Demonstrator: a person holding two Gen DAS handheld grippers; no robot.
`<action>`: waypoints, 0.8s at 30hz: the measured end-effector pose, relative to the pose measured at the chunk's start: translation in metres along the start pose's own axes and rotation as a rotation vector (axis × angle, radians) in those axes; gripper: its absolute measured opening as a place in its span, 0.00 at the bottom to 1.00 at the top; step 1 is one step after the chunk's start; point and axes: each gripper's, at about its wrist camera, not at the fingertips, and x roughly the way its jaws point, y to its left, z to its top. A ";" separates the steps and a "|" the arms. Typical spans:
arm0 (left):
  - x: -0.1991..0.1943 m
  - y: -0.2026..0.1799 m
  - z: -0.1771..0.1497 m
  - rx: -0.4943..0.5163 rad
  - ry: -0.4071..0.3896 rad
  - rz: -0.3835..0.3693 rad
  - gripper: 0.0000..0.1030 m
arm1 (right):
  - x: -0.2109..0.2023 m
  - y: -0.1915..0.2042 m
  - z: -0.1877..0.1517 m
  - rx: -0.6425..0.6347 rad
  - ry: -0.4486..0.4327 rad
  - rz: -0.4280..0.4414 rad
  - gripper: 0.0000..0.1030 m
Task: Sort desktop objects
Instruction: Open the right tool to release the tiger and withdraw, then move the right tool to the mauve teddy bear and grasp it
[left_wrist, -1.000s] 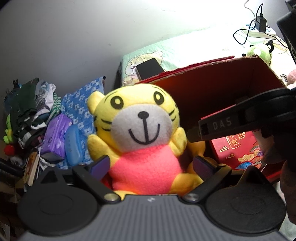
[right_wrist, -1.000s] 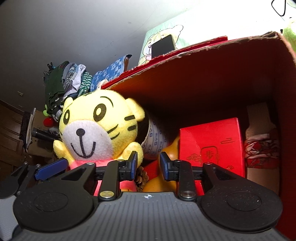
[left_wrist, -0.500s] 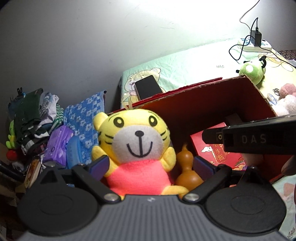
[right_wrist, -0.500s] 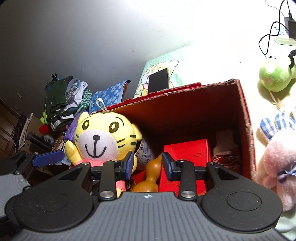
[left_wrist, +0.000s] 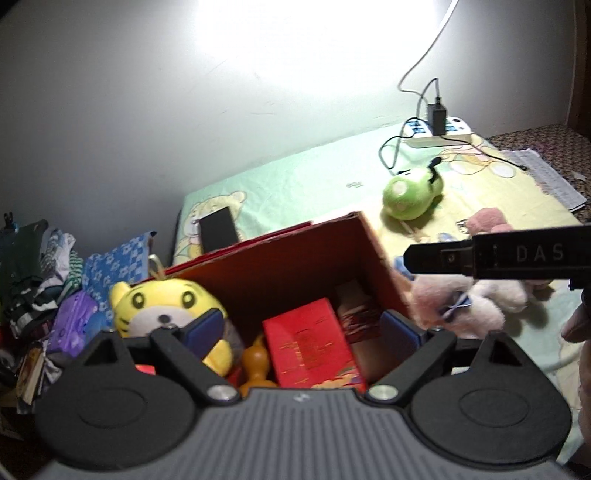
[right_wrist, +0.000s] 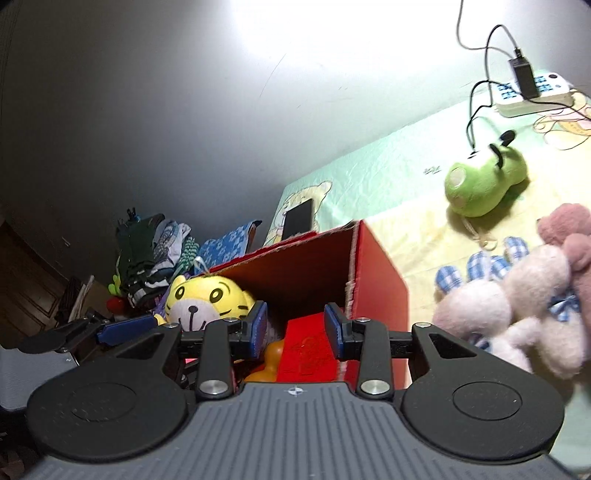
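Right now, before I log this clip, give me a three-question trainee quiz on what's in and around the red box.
1. True or false: the yellow tiger plush sits inside the red box.
2. Which soft toy lies on the bedsheet nearest the power strip? A) green plush B) pink plush C) yellow tiger plush
3. Fill in: neither the left gripper nor the right gripper holds anything; the black flat thing beyond the box is a ____.

Key: 1 true; 2 A; 3 phone.
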 end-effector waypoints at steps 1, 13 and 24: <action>0.000 -0.012 0.003 0.003 -0.001 -0.025 0.90 | -0.010 -0.009 0.003 0.002 -0.014 -0.008 0.36; 0.034 -0.140 0.032 0.006 0.062 -0.285 0.87 | -0.090 -0.141 0.025 0.152 -0.101 -0.177 0.38; 0.102 -0.191 0.057 -0.169 0.202 -0.418 0.86 | -0.086 -0.221 0.025 0.234 0.013 -0.193 0.39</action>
